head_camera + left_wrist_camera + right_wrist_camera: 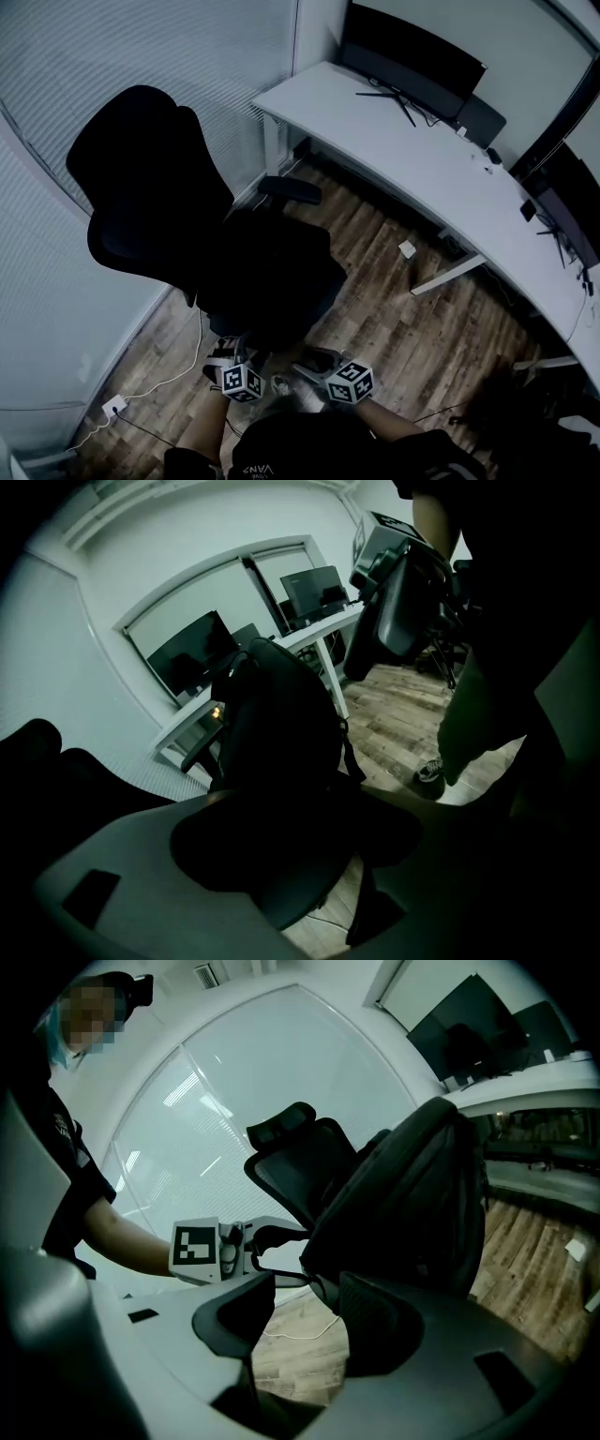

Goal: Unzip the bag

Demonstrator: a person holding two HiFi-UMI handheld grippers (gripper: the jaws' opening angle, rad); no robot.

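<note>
Hovering near the bag (277,281) on the chair (141,178), the left gripper (225,358) and right gripper (305,367) both gape empty, so the unzipping seems unstarted.

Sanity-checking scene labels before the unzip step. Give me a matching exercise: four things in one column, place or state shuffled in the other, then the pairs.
Things:
1. backpack
2. monitor
3. white cable
4. right claw

Place or state:
A. lying on the wood floor
B. open, gripping nothing
C. standing on the white desk
D. resting on the seat of the black chair

Pairs: 1-D, 2-C, 3-A, 4-B
</note>
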